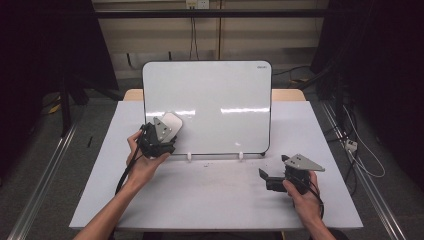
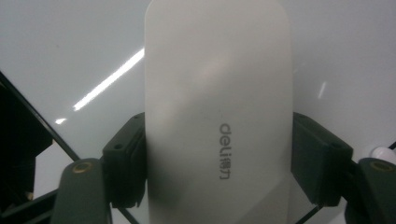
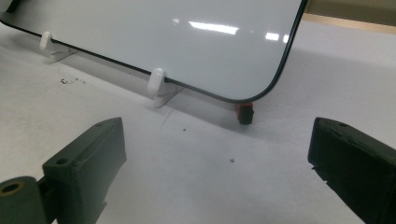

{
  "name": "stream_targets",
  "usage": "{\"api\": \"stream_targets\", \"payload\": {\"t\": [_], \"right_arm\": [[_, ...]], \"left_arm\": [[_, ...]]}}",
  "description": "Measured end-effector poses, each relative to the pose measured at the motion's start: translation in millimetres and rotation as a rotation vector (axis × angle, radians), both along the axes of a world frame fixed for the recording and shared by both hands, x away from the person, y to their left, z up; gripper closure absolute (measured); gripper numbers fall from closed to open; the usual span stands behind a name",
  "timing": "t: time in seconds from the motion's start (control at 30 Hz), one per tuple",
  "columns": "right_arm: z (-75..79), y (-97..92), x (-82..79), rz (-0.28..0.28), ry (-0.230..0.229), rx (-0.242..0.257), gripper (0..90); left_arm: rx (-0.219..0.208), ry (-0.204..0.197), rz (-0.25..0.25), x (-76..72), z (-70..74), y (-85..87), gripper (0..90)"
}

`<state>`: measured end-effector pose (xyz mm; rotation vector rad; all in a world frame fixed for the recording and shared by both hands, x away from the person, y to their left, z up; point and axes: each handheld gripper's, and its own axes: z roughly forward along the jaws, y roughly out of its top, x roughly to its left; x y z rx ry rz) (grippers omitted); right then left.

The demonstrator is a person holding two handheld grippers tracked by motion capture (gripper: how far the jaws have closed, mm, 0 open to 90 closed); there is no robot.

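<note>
White eraser (image 2: 217, 116) pinched between left gripper (image 2: 219, 163) jaws, flat against the whiteboard (image 1: 225, 100).

Whiteboard (image 1: 220, 100) propped upright at the tabletop's (image 1: 200, 200) back, eraser (image 1: 172, 121) against its lower left, left tool (image 1: 162, 135) around it, right tool (image 1: 267, 180) before the board's right corner.

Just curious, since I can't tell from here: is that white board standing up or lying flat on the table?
Standing, leaning back a little. The whiteboard rests its lower edge in small white clips on the table.
</note>
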<state>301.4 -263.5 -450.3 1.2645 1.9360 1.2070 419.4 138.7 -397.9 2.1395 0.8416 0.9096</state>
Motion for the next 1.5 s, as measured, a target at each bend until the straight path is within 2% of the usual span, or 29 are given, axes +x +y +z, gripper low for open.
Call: {"api": "stream_targets", "payload": {"t": [0.1,0.2,0.27,0.33,0.4,0.53,0.7,0.83,0.93,1.03,1.2,1.3,1.33,1.43,1.5], "right_arm": [[0.0,-0.4,0.1,0.004,-0.002,0.001,4.2],[0.1,-0.6,1.3,0.001,0.0,0.006,4.2],[-0.1,-1.0,1.1,0.001,0.003,0.009,4.2],[-0.2,-1.9,0.9,-0.002,0.002,0.012,4.2],[-0.4,-2.6,1.1,-0.004,0.002,0.014,4.3],[-0.5,-2.5,1.4,-0.004,0.002,0.014,4.2],[0.0,-1.2,1.4,-0.002,0.002,0.015,4.3],[-0.2,-1.3,2.7,-0.002,0.001,0.011,4.3],[0.3,-0.7,3.4,-0.003,-0.001,0.011,4.3],[0.3,0.3,3.3,-0.001,-0.003,0.009,4.3],[1.2,0.4,2.5,-0.002,-0.003,0.012,4.3],[1.6,0.6,1.9,-0.004,-0.003,0.013,4.3],[1.8,0.5,1.7,-0.005,-0.006,0.015,4.3],[1.8,0.8,1.5,-0.004,-0.005,0.014,4.3],[1.9,0.8,1.3,-0.004,-0.006,0.012,4.3]], "left_arm": [[-0.018,0.001,-0.008,0.2,0.4,2.9,29.1],[-0.014,0.013,-0.006,0.3,0.0,3.2,26.5],[-0.021,0.002,-0.004,0.2,0.1,2.5,22.5],[-0.028,0.001,-0.013,0.1,1.1,1.8,22.2],[-0.034,0.001,-0.013,0.3,1.0,0.8,17.5],[-0.04,0.029,-0.017,0.6,0.4,1.2,9.4],[-0.05,0.032,-0.021,-0.9,3.0,3.7,5.6],[-0.097,0.046,-0.021,-2.3,6.9,8.0,4.4],[-0.137,0.072,-0.024,-3.8,9.9,11.1,4.5],[-0.144,0.073,-0.03,-6.1,12.7,13.7,4.4],[-0.224,0.115,-0.045,-9.4,17.5,18.9,4.4],[-0.234,0.11,-0.023,-13.2,20.3,19.1,4.6],[-0.255,0.111,-0.023,-14.8,20.7,19.5,4.6],[-0.277,0.114,-0.042,-18.6,21.7,22.2,4.6],[-0.278,0.111,-0.046,-22.1,21.9,23.9,4.6]]}}
